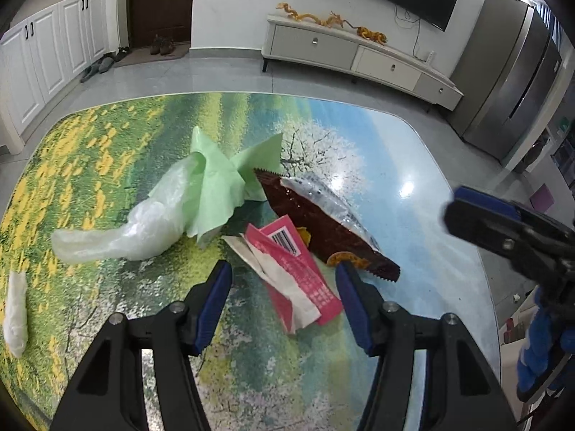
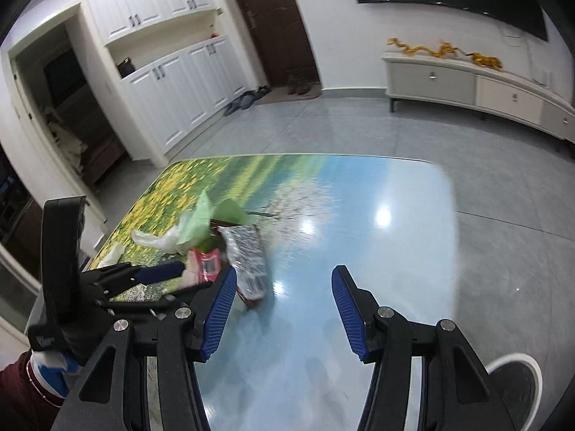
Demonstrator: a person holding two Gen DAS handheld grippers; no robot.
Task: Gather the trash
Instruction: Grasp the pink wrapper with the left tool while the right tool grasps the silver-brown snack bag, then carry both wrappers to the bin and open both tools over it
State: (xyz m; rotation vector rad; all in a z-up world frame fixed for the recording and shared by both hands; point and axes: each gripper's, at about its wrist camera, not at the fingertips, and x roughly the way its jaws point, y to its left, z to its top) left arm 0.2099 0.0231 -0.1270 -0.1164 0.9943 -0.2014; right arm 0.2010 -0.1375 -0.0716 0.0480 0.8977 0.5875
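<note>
Trash lies in a loose heap near the middle of the bench (image 1: 413,165), whose top bears a printed landscape of yellow flowers, a white tree and blue water. None of it looks collected yet, so by these pictures the task is at or near its start.

The heap holds a green sheet (image 1: 215,176), a pale clear plastic bag (image 1: 136,222) trailing out to its left, a dark brown wrapper (image 1: 323,222) with a silvery inside, and a pink packet (image 1: 298,265) with a barcode and white paper folded under it. A separate white wad (image 1: 16,312) sits well apart at the bench's left edge.

Left tongs (image 1: 284,273) hang over the heap, spread, with nothing pinched; the pink packet shows between the two blue pads but they do not press on it. Right tongs (image 2: 284,280) are also spread and empty, over bare glossy bench beside the brown wrapper's near end.

No bin is clearly seen; a dark round thing with a white rim (image 2: 514,384) on the floor at the bench's near right corner may be one, though I cannot tell. Every piece remains to be picked up, and the pink packet seems the likeliest first grab.
</note>
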